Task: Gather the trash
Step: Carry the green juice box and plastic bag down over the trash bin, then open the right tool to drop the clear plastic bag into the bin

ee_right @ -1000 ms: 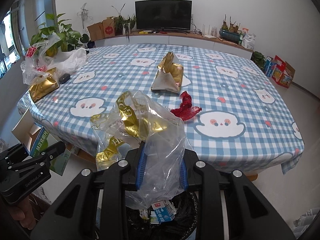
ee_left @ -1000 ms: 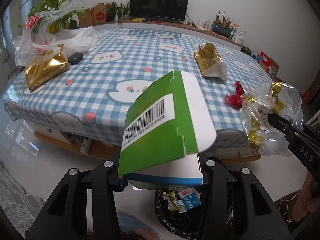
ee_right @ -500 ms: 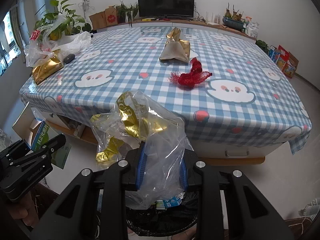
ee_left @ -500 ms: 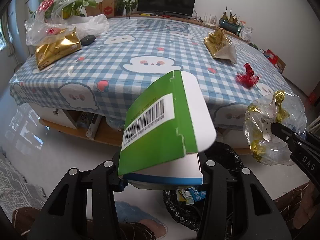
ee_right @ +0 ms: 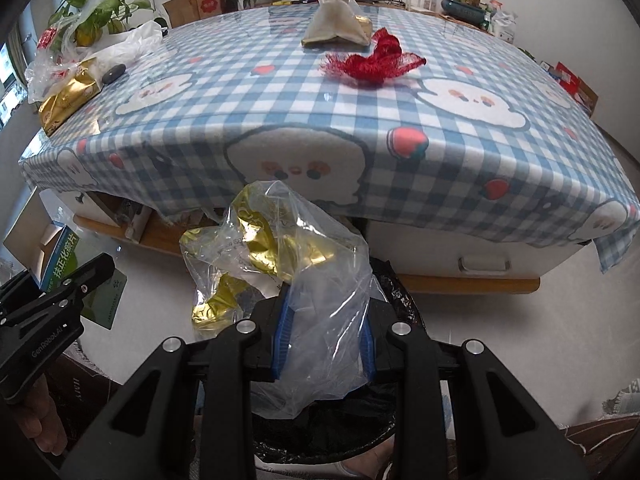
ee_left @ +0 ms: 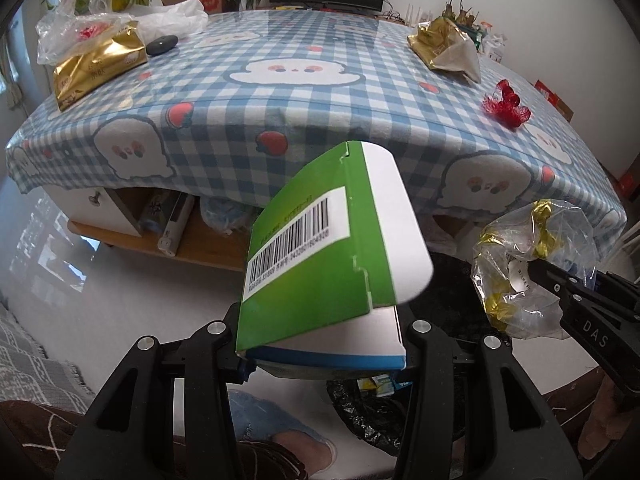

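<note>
My left gripper [ee_left: 324,354] is shut on a green and white carton [ee_left: 332,256] with a barcode, held tilted over the floor beside a black-lined bin [ee_left: 372,412]. My right gripper [ee_right: 324,340] is shut on a clear plastic bag [ee_right: 320,280] with gold foil inside, hanging above the same bin [ee_right: 384,292]. The left wrist view shows that bag [ee_left: 520,272] at the right in the right gripper [ee_left: 560,286]. From the right wrist view the carton [ee_right: 68,264] appears at the left edge behind the left gripper [ee_right: 96,270]. A red mesh scrap [ee_right: 372,62] and a gold wrapper [ee_right: 336,24] lie on the table.
The checked tablecloth [ee_left: 304,52] hangs over the table's near edge just ahead of both grippers. A gold packet [ee_left: 96,66], clear bags and a dark mouse [ee_left: 160,44] sit at the far left. A shelf [ee_left: 192,240] runs under the table. A person's shoe [ee_left: 272,432] is below.
Both grippers have sunk from above table height to below its edge, toward the bin. Each keeps its hold: the carton on the left, the plastic bag on the right.
</note>
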`<state>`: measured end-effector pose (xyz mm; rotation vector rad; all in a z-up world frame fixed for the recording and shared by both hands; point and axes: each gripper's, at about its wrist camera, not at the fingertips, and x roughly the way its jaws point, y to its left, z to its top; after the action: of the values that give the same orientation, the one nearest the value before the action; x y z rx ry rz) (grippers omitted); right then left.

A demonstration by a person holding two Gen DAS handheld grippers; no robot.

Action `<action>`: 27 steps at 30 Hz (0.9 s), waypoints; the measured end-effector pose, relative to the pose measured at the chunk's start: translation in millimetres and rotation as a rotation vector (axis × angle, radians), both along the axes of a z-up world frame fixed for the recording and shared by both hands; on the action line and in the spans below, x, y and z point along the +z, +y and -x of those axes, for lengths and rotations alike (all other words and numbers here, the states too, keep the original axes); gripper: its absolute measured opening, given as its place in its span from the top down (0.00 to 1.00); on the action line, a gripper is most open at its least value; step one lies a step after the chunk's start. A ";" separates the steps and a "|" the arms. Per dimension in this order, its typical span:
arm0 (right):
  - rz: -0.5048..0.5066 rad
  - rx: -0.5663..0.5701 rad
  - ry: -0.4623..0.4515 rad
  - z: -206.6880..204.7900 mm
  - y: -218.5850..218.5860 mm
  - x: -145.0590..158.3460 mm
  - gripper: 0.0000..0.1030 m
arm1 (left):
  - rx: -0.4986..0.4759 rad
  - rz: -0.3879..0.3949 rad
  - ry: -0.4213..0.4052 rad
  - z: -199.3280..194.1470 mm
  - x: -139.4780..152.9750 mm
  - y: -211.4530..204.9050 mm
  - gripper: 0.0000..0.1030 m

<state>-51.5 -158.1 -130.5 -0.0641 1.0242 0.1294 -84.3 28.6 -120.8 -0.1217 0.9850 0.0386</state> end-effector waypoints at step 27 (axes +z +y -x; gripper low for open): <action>0.036 0.012 0.189 -8.9 15.1 -106.3 0.73 | -0.036 -0.067 0.186 -15.3 -81.3 1.7 0.56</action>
<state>-42.6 -143.0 -236.8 -0.0926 1.2150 0.1298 -69.0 30.3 -202.1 -0.0393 1.1700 0.0506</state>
